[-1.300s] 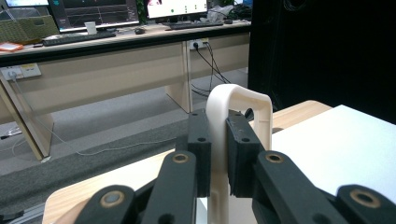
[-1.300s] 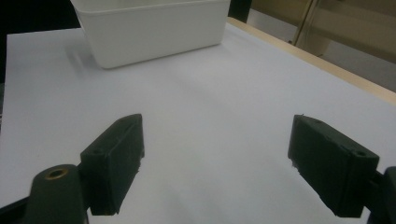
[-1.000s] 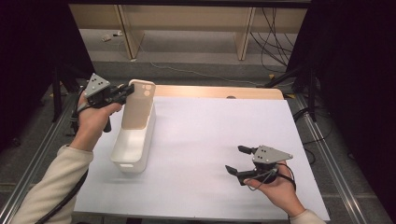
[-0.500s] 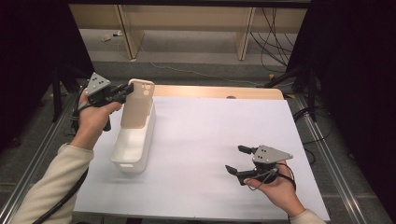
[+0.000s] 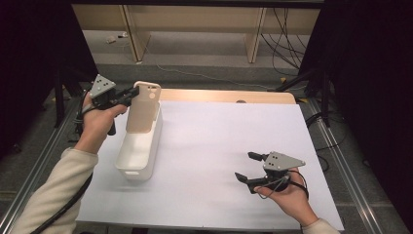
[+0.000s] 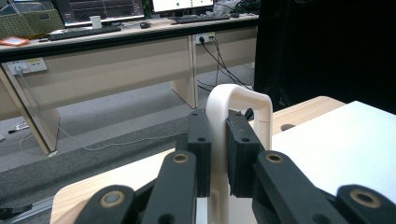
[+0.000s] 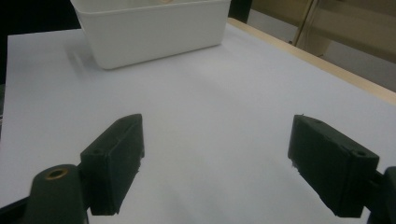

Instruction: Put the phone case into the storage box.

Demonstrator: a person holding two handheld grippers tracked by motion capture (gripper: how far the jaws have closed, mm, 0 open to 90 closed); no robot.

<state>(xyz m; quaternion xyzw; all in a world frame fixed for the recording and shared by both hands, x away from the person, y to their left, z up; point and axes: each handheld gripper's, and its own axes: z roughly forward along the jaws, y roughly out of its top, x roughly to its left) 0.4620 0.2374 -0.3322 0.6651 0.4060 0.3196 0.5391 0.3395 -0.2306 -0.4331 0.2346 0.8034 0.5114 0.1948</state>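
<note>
A cream board-shaped lid with a slot handle (image 5: 143, 108) stands tilted in a long white bin (image 5: 139, 149) at the table's left. My left gripper (image 5: 130, 94) is shut on the lid's top edge near the handle. In the left gripper view the two black pads clamp the cream handle loop (image 6: 243, 105) of the lid between them. My right gripper (image 5: 247, 166) rests low over the white table cover at the right front, open, nothing between its pads. The white bin's side (image 7: 154, 28) lies ahead of it in the right gripper view.
The white cover (image 5: 214, 146) lies over a wooden table whose bare far edge (image 5: 229, 95) shows. Desk legs and cables stand on the floor beyond. Metal rails run along both table sides.
</note>
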